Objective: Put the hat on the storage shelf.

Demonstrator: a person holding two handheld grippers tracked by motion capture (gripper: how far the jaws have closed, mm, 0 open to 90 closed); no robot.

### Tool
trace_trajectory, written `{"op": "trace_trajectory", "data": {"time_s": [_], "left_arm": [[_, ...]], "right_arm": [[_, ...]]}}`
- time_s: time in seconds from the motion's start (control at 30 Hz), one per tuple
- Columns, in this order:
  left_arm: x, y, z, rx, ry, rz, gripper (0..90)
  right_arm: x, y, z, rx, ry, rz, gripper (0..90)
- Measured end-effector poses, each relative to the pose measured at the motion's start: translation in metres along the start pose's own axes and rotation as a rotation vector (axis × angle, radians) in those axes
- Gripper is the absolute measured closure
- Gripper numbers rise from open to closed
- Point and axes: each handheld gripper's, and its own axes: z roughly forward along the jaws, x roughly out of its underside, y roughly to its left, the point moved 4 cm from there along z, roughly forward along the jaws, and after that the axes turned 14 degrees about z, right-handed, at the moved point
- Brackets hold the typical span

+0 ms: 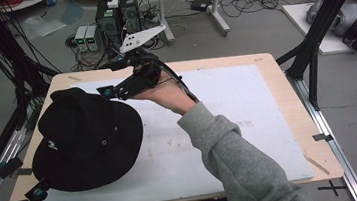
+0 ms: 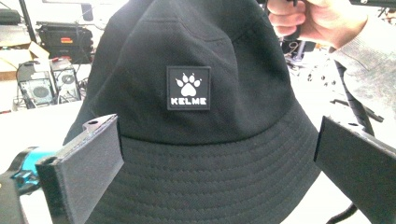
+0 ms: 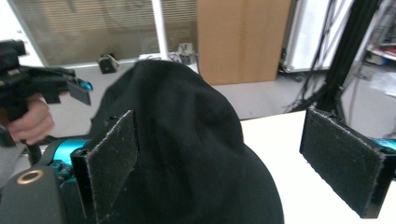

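Observation:
A black bucket hat (image 1: 87, 140) with a white paw-print patch (image 2: 188, 87) lies on the left part of the white sheet (image 1: 249, 123). My right gripper (image 1: 109, 80) reaches across to the hat's far edge, held by a hand in a grey sleeve. Its jaws stand open, and the hat's crown (image 3: 187, 140) rises just beyond them, close to the left pad (image 3: 112, 163). My left gripper (image 1: 21, 180) sits at the table's near left corner, open, with the hat's brim (image 2: 210, 186) lying between its wide-apart jaws. Neither pair of pads presses on the cloth.
The white sheet covers most of the wooden table (image 1: 297, 98), with bare sheet right of the hat. Black frame posts (image 1: 319, 20) stand at both sides. Computers (image 1: 107, 20) and cables lie on the floor beyond the far edge.

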Motion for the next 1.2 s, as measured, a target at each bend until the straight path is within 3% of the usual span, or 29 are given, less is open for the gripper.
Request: {"op": "trace_trajectory", "data": {"time_s": [0.4, 0.7, 0.9, 1.2], "left_arm": [[-0.003, 0.004, 0.005, 0.006, -0.009, 0.001, 1.7], [-0.005, 0.01, 0.009, 0.005, -0.018, 0.002, 1.7], [-0.004, 0.014, 0.013, 0.001, -0.011, -0.003, 1.7], [-0.005, 0.018, 0.018, -0.007, -0.008, 0.008, 1.7]], "right_arm": [[0.011, -0.008, -0.04, 0.053, -0.048, 0.007, 11.2], [0.031, -0.023, -0.071, 0.118, -0.062, 0.052, 11.2], [0.054, -0.035, -0.101, 0.173, -0.084, 0.09, 11.2], [0.077, -0.043, -0.137, 0.246, -0.12, 0.115, 11.2]]}}
